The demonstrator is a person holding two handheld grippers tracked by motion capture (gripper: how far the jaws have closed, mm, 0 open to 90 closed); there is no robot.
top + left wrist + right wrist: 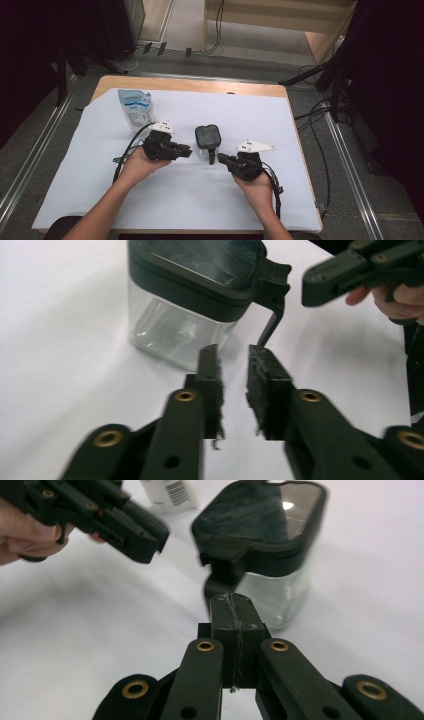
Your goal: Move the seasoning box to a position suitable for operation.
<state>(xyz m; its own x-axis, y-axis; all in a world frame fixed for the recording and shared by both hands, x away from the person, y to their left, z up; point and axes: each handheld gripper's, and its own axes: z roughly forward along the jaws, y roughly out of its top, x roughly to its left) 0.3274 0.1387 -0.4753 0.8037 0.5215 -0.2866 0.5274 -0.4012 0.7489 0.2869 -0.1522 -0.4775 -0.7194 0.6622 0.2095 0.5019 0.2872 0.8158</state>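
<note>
Now, left gripper [186, 150]: you are holding its jaws slightly apart, gripping nothing.
Jar [206, 141]: sitting lidded on the white sheet [100, 170] between both grippers.
Right gripper [221, 159]: jaws pressed together, empty, nearing the latch.
Next: probably steadying the jar, then lifting its latch.

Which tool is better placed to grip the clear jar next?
Left, probably: the left tool has a gap between its pads facing the jar. The right tool is shut.
</note>
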